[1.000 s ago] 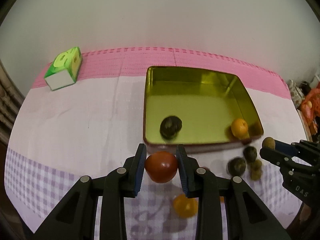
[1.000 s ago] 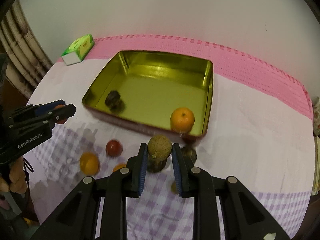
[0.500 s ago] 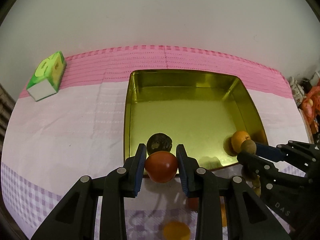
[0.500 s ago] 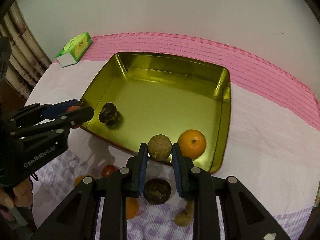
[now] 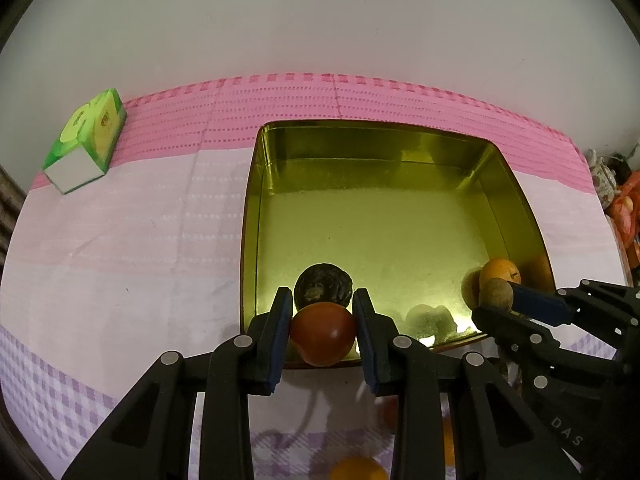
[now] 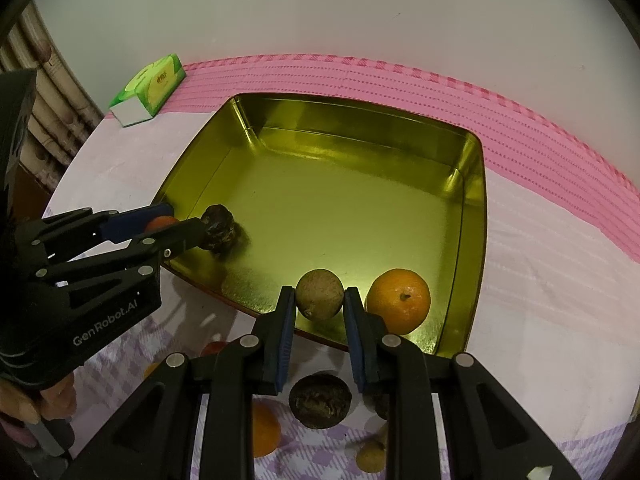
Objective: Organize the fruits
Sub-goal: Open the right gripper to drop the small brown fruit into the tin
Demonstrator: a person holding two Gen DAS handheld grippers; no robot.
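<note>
A gold tin tray (image 5: 512, 184) (image 6: 476, 184) sits on the pink cloth. My left gripper (image 5: 322, 334) (image 6: 176, 222) is shut on a red tomato (image 5: 323, 334) over the tray's near-left rim. A dark wrinkled fruit (image 5: 323, 285) (image 6: 219, 228) lies in the tray just beyond it. My right gripper (image 6: 319, 300) (image 5: 494, 296) is shut on a brown round fruit (image 6: 319, 294) (image 5: 496, 293) over the tray's near edge. An orange (image 6: 399, 300) (image 5: 502, 272) lies in the tray beside it.
A green tissue box (image 5: 86, 146) (image 6: 150, 88) stands at the back left. Loose fruit lies on the cloth in front of the tray: a dark wrinkled one (image 6: 320, 400), an orange one (image 6: 264, 428), a small tan one (image 6: 370, 456).
Both grippers have moved forward with their fruit, from over the cloth to over the tray's near rim. The tray now looks closer in both views.
</note>
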